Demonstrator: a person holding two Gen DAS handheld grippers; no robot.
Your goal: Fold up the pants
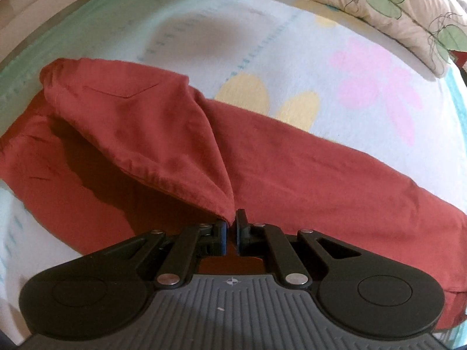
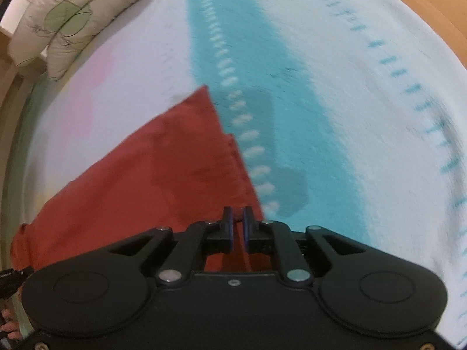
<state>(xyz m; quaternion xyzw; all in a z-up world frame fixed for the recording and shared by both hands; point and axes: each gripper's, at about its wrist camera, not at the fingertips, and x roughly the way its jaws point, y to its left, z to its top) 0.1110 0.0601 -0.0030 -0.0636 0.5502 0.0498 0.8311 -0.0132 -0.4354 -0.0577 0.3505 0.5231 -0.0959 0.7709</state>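
The red pants (image 1: 292, 169) lie across a pale flowered bed cover (image 1: 292, 43). In the left wrist view my left gripper (image 1: 233, 218) is shut on a pinch of the pants' cloth. The waist part with its pocket (image 1: 122, 90) is lifted from that pinch into a tented fold. In the right wrist view the leg end of the pants (image 2: 163, 175) lies flat, its hem running along a teal band (image 2: 292, 131) of the cover. My right gripper (image 2: 237, 218) hovers over the near hem corner. Its blue pads stand slightly apart with no cloth pressed between them.
A cream pillow with green leaf print (image 1: 379, 5) (image 2: 58, 20) lies at the head of the bed. Wooden floor (image 2: 432, 0) shows past the cover's edge at the upper right. A black object (image 2: 11, 280) and part of a person (image 2: 8, 326) sit at the lower left edge.
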